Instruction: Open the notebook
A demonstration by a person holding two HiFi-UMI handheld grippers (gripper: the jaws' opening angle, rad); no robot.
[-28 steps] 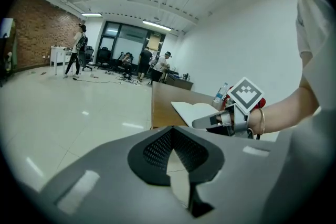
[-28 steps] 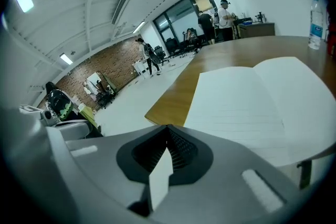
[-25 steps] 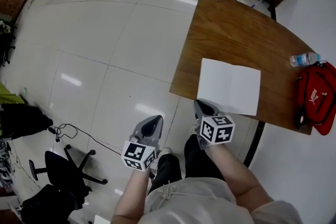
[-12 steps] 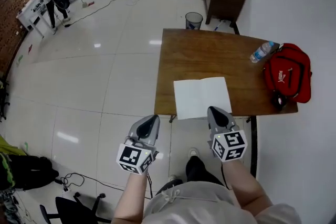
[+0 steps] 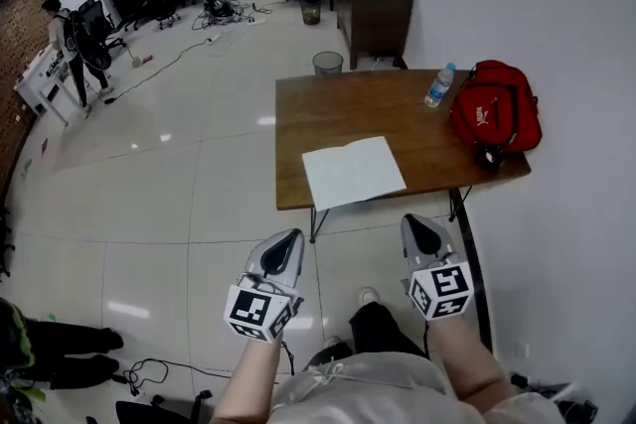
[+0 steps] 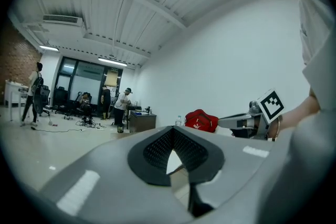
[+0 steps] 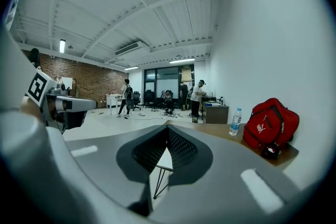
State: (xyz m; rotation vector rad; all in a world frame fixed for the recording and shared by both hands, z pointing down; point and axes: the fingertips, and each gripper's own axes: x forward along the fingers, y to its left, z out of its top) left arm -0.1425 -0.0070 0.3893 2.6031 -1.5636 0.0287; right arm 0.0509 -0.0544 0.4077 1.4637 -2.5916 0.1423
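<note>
Head view: my left gripper point(image 5: 287, 240) and right gripper point(image 5: 421, 226) are both held over the floor, short of the table point(image 5: 338, 104), side by side and apart from each other. The notebook point(image 5: 353, 172) lies flat at the table's near edge, white face up, touched by neither gripper. A red bag point(image 5: 495, 109) sits at the table's right end, with a water bottle point(image 5: 436, 86) just beside it. A waste bin point(image 5: 327, 64) stands on the floor beyond the table.

Left gripper view: my left jaws meet at the tips point(image 6: 172, 131), with nothing held between them. The red bag point(image 6: 201, 120) shows ahead, and my right gripper point(image 6: 247, 122) is off to the right.

Right gripper view: my right jaws also meet at the tips point(image 7: 167, 131), holding nothing. The bottle point(image 7: 233, 123) and bag point(image 7: 270, 123) stand on the table point(image 7: 220, 134) ahead and to the right. My left gripper point(image 7: 68, 105) is at the left.
</note>
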